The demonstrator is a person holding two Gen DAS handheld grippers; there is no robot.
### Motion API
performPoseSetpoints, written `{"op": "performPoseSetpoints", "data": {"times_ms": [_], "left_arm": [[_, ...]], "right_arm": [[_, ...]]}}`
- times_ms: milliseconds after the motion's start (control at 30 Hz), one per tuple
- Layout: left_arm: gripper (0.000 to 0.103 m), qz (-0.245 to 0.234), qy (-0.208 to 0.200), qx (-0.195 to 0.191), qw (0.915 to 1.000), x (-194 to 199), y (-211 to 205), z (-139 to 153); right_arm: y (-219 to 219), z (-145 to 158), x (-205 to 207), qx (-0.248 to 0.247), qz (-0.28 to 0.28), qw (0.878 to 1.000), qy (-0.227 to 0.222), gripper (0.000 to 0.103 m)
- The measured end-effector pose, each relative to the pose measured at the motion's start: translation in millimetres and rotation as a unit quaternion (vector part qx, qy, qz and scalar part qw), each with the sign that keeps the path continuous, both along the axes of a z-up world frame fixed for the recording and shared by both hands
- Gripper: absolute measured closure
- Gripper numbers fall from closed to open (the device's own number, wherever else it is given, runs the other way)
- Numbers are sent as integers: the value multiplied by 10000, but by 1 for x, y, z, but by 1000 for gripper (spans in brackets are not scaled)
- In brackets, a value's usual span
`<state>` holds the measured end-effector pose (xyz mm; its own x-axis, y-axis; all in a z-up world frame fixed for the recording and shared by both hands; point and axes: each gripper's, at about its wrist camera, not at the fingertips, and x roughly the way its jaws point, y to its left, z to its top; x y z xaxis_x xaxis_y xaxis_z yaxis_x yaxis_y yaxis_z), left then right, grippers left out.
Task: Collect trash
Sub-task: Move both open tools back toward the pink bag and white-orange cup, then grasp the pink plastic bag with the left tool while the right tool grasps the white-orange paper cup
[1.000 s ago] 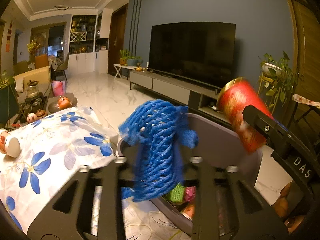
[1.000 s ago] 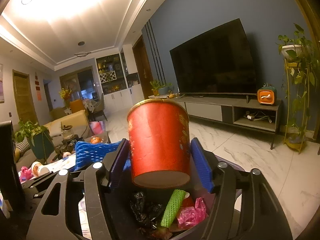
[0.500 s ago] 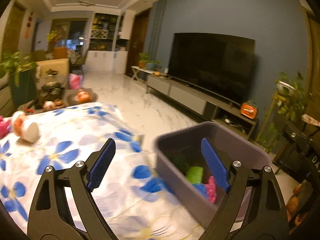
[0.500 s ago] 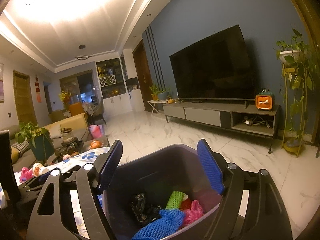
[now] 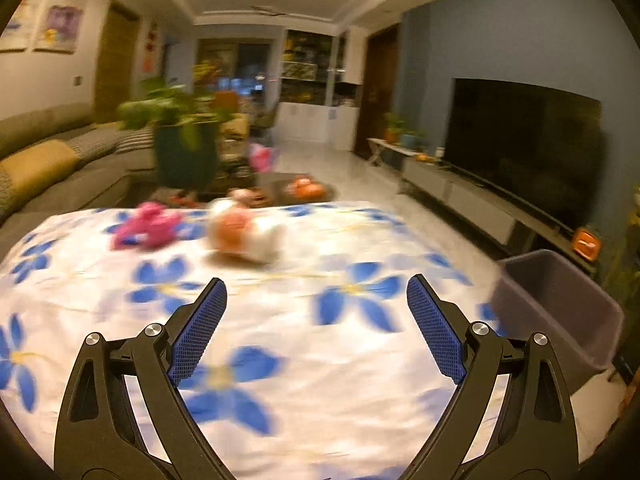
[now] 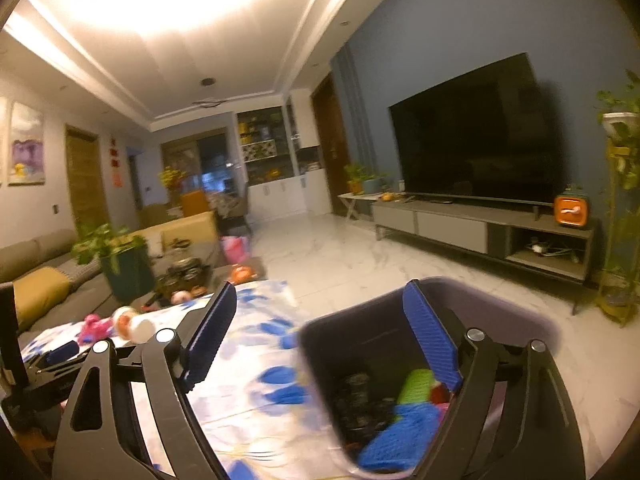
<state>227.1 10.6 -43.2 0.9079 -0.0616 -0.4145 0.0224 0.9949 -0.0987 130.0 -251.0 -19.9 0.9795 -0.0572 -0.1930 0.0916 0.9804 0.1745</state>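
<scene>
Trash left on the desk (image 5: 320,360): a pink wad (image 5: 146,230) and a white cup (image 5: 244,234) w/ orange end, on its side, just beside each other at the far end of the floral cloth, both blurred. The bin (image 6: 492,312) stands at the desk's right edge; inside, blue netting (image 6: 400,436), a green foam sleeve (image 6: 418,386), black wrap (image 6: 356,400). Left hand-held gripper (image 5: 316,322) hangs over the cloth, fingers wide apart, nothing between them. Right hand-held gripper (image 6: 320,332) is over the bin's rim, also spread and empty. Behind: TV (image 6: 476,136), sofa (image 5: 60,164), potted plant (image 5: 180,132).
</scene>
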Motion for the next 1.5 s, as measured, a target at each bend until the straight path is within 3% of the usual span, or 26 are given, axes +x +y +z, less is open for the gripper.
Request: {"op": "performPoseSetpoints", "data": {"times_ms": [267,500,800,967,1233,1400,1500], "left_arm": [[13,1135,51,25,9935,-11,106,0],[13,1666,64,-96,9860,-14,162,6],[13,1793,217,-159,9834,14,189,1],[13,1980,199,-307,9795,35,207,1],[13,2265,112,-487,9727,65,231,3],[13,2441,205,-216,9693,92,238,1],[13,2536,283,-277,9665,101,245,-6]], "right_arm": [[76,2,31,-163,776,9968,122,17],[149,1,68,-365,1267,9908,304,14],[216,-14,126,-533,1461,9854,693,14],[230,-23,158,-289,1421,9847,965,7],[271,-43,209,-190,1340,9809,1398,6],[286,-54,228,-271,1161,9803,1572,6],[289,-59,242,-210,1042,9791,1732,6]]}}
